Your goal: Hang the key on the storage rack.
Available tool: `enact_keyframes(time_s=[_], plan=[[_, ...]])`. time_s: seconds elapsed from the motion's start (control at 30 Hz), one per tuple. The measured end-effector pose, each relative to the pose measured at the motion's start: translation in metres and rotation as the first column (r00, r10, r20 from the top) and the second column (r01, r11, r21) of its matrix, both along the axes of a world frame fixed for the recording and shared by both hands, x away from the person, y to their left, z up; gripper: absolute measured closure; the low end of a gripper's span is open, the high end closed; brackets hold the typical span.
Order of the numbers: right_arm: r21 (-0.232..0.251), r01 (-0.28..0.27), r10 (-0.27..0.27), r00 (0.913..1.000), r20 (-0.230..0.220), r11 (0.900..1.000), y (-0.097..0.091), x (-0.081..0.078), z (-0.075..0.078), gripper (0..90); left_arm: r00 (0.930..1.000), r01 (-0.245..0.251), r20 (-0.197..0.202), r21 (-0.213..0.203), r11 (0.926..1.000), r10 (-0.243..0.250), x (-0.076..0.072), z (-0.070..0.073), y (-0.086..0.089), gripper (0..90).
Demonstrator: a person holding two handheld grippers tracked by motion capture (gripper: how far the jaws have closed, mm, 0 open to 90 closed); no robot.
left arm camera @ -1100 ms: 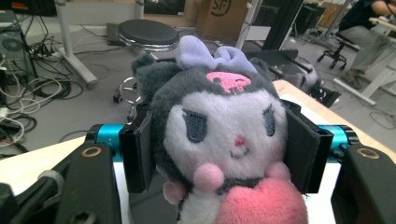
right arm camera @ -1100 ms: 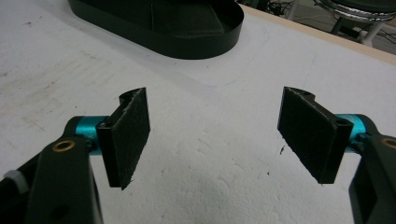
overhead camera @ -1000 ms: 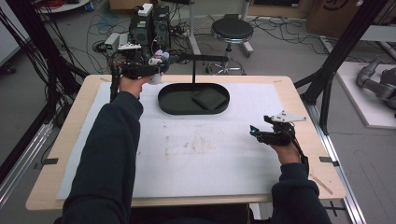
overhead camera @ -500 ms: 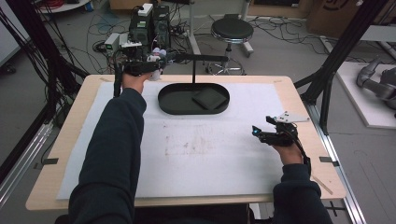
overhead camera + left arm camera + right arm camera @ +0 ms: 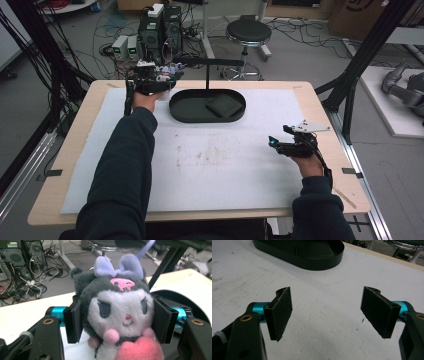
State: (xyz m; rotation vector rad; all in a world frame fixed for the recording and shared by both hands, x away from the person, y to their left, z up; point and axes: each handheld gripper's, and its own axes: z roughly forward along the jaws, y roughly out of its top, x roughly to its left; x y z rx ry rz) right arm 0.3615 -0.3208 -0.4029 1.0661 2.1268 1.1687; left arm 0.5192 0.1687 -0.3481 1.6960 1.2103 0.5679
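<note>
1. Covering most of the wooden table, a white foam mat reaches close to all four table edges; light scuff marks show near the mat's centre.
2. Standing at the mat's far edge, about midway along it, is a black oval tray with a thin post rising from its far rim to a horizontal bar. A dark square pad lies flat inside the tray, toward its right end.
3. The left gripper is held over the mat's far edge, just beside the tray's left end. Its jaws have just been opening slightly, yet in the left gripper view both pads press against the sides of the plush toy's head, so the toy is grasped.
4. The plush toy sits upright between those jaws: dark grey hood, white face, lavender bow, pink skull emblem, pink heart at the chest. It faces the left gripper's camera. Whether it touches the mat cannot be told.
5. The right gripper is held near the mat's right edge, well apart from the tray. Its jaws are released and spread wide, pads apart with bare mat between them.
</note>
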Motion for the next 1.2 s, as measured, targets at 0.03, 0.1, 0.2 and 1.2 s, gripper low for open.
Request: enact_keyframes(time_s=[0.03,0.1,0.2,1.2], plan=[[0.003,0.000,0.000,1.0000,-0.001,1.0000,0.000,0.000,0.000,25.7,1.0000,0.002,-0.005,0.001,1.0000,-0.002,0.000,-0.003,-0.003,35.0],[0.005,0.004,-0.004,1.0000,-0.001,1.0000,-0.001,0.000,0.000,25.7,0.9998,0.009,-0.018,0.015,0.9998,-0.009,0.001,-0.007,-0.006,33.7],[0.006,0.007,-0.007,1.0000,0.000,1.0000,-0.003,0.000,0.000,25.7,0.9983,0.025,-0.053,0.037,0.9990,-0.023,0.001,-0.015,-0.010,30.1],[-0.064,-0.040,0.041,0.9988,0.025,0.9972,0.002,-0.008,-0.002,21.1,0.9602,0.146,0.244,-0.024,0.9890,-0.135,-0.141,-0.034,0.054,20.9]])
